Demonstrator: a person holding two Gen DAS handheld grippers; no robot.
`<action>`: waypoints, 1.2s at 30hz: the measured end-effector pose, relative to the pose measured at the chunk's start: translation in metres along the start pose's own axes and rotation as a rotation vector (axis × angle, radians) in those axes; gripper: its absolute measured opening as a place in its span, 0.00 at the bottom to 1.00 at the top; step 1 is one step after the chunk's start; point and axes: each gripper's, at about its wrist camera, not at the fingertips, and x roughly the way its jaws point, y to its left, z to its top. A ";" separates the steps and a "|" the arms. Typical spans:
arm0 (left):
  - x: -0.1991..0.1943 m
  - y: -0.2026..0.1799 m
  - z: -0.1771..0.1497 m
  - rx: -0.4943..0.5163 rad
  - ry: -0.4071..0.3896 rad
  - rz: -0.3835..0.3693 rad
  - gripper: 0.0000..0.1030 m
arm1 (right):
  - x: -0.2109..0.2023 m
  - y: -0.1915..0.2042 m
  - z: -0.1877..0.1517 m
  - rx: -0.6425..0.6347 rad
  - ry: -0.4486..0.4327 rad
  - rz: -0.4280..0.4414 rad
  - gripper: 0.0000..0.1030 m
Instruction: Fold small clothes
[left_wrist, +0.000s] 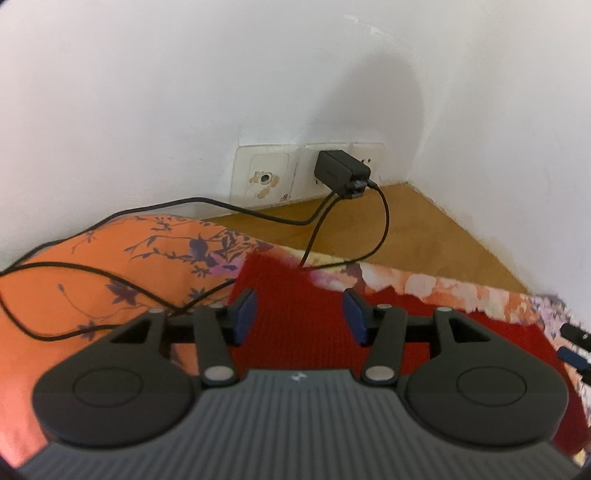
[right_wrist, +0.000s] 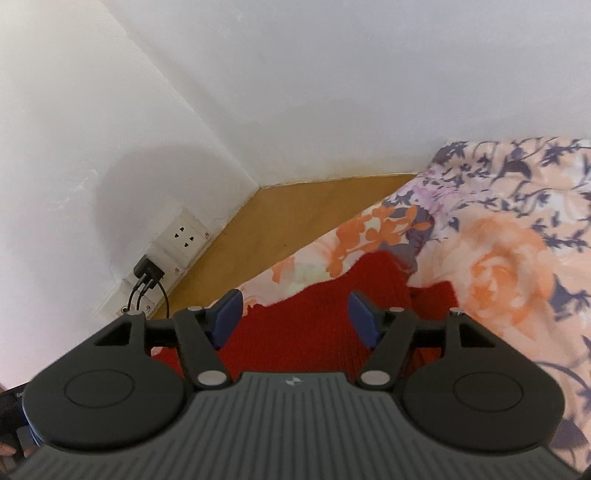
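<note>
Both claws fill the foreground: the left gripper (left_wrist: 300, 314) and the right gripper (right_wrist: 295, 319) each stand with jaws spread wide and empty, blue pads (left_wrist: 246, 312) clear of any cloth. Beneath and just beyond both lies the task's thing, a red knit garment (left_wrist: 295, 332), resting on the floral bedcover (right_wrist: 517, 258) near the bed's far edge; in the right wrist view its far hem (right_wrist: 373, 273) looks uneven and a flap of it runs off to the right. Neither claw touches it as far as can be seen. Whether any fold is already made cannot be told, since most of the garment is hidden under the grippers; judged from the open jaws and the loose outline, folding appears at or near its start, with grasping, folding and smoothing left. Left of the garment sits an orange pillow (left_wrist: 74, 280) crossed by black cables (left_wrist: 258, 212). Farther off, a wooden ledge (left_wrist: 406, 229) meets the wall, where a charger (left_wrist: 341, 171) sits in a socket.
</note>
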 end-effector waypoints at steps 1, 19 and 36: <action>-0.004 -0.001 -0.002 0.012 0.004 0.007 0.52 | -0.006 0.000 -0.002 -0.001 -0.002 -0.005 0.70; -0.060 -0.001 -0.037 0.065 0.105 0.069 0.52 | -0.107 -0.038 -0.040 0.083 -0.063 -0.071 0.80; -0.095 0.013 -0.068 -0.010 0.174 0.180 0.52 | -0.099 -0.056 -0.052 0.087 0.052 -0.045 0.84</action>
